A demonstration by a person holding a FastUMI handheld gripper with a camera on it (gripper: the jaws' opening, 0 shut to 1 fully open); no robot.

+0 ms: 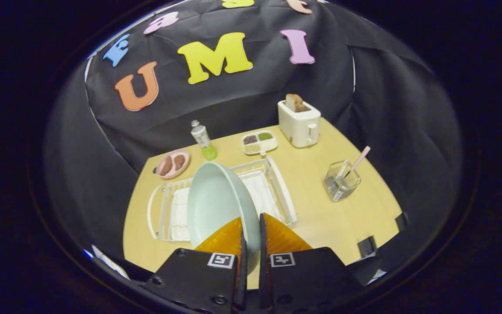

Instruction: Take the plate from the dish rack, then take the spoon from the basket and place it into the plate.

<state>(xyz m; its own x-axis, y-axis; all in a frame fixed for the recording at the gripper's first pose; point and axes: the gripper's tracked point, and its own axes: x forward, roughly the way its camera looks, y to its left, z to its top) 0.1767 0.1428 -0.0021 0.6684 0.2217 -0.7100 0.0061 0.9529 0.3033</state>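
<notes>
the hand-held gripper [251, 226] is clamped on the rim of the pale plate [216, 205], held on edge above the dish rack [277, 183]. step one looks nearly done; next, set the plate flat on the bench [320, 218], then fetch the spoon [357, 160].

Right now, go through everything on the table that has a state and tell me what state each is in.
hand-held gripper: shut on the plate's rim
plate: held on edge above the dish rack
dish rack: nothing in it
toaster: bread sticking up
spoon: standing in the clear basket
bottle: upright, capped
</notes>
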